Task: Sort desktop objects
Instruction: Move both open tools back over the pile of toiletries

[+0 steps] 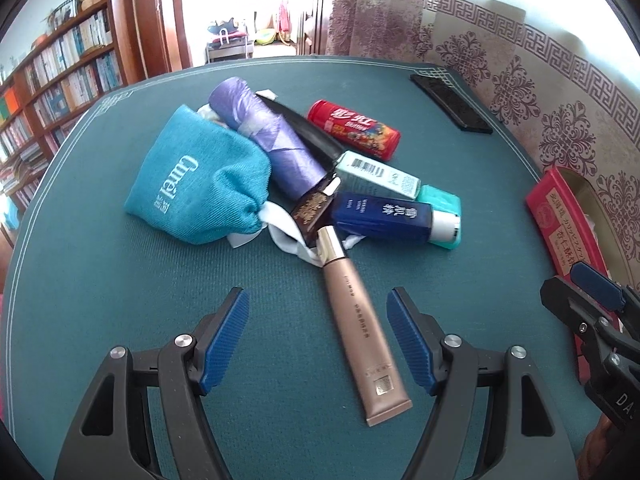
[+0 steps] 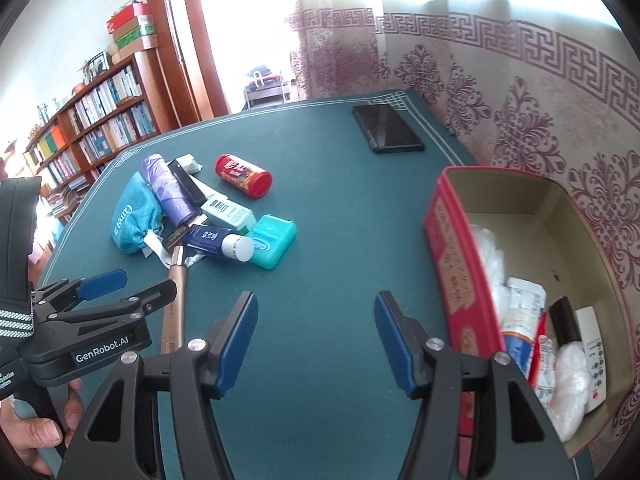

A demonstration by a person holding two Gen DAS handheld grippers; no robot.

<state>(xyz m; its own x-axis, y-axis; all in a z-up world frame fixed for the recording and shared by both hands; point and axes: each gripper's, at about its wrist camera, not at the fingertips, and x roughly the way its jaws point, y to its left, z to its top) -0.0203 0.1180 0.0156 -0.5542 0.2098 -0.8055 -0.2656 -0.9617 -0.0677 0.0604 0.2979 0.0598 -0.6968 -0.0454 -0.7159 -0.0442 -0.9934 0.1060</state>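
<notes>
A pile lies on the green table (image 1: 120,280): a teal Curel pouch (image 1: 196,176), a purple bag roll (image 1: 268,136), a red can (image 1: 354,128), a white-green box (image 1: 378,174), a blue bottle (image 1: 392,218), a teal floss case (image 2: 272,240) and a rose-gold tube (image 1: 356,316). My left gripper (image 1: 318,340) is open, its fingers on either side of the tube, just above it. My right gripper (image 2: 316,344) is open and empty over bare table, left of the red box (image 2: 452,280). The left gripper also shows in the right wrist view (image 2: 128,284).
The red box holds several items, among them plastic bags (image 2: 572,376), a packet (image 2: 524,312) and a white remote (image 2: 596,356). A black phone (image 2: 386,128) lies at the far right corner. A patterned curtain (image 2: 520,112) hangs behind; a bookshelf (image 2: 100,120) stands far left.
</notes>
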